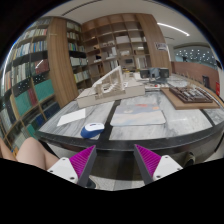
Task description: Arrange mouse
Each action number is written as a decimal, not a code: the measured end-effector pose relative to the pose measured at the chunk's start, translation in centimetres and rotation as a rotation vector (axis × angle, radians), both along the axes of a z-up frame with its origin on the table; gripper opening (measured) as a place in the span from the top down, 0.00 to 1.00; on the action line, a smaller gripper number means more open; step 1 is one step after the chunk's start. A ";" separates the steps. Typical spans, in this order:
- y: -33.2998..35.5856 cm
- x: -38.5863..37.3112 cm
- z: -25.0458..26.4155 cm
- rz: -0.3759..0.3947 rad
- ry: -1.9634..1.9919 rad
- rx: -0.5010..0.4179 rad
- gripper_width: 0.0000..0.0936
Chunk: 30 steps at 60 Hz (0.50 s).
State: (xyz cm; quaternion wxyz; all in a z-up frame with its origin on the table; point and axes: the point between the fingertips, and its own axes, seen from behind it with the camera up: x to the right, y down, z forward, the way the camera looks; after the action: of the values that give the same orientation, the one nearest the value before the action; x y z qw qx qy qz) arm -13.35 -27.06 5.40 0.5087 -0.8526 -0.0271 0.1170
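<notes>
Held above the near edge of a table (pixel 150 128), the gripper (pixel 116 160) with jaws set wide, nothing between them. Magenta pads (pixel 82 158) on the inner faces of both fingers, wedge-shaped and ridged in texture, on white finger bodies. Just beyond the left finger, a small rounded blue and white object (pixel 93 129) resting on the tabletop near its dark curved rim, possibly the mouse, though too small to tell for certain. Tabletop pale and smooth, marbled or glossy in look, covered in places by flat sheets of paper (pixel 137 116): one sheet far left of the blue object, larger ones in the middle. Farther back at centre, an angular off-white model or stand (pixel 110 88) made of slanted boards, boxy in shape. At far right, a flat dark wooden tray or board (pixel 190 96) with a raised frame and light-coloured pieces on it. Along the left, tall wooden bookshelves (pixel 45 70) packed with upright book spines; more wooden shelving across the far wall. Ceiling strip lights at far right. Near left, beside the left finger, a patch of bare skin (pixel 33 152), seemingly a person's hand or arm.
</notes>
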 end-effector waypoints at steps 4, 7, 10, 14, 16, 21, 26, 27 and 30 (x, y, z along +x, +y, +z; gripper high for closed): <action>0.1 -0.2 -0.7 0.009 -0.029 -0.024 0.12; 1.2 -0.5 -1.3 0.002 -0.075 -0.021 0.11; 2.0 -1.1 -1.6 0.010 -0.109 -0.013 0.11; 2.4 -2.7 -2.0 0.047 -0.103 -0.020 0.11; 2.9 -4.0 -2.3 0.063 -0.083 -0.026 0.11; 3.8 -7.3 -3.1 0.109 -0.030 -0.048 0.11; 4.9 -10.8 -4.0 0.159 -0.009 -0.060 0.11; 5.1 -11.5 -4.3 0.171 -0.008 -0.062 0.11; 5.7 -13.4 -4.8 0.209 -0.009 -0.068 0.11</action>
State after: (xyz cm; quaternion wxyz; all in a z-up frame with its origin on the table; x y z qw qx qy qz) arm -26.70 -21.37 0.61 0.4645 -0.8623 -0.1140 0.1665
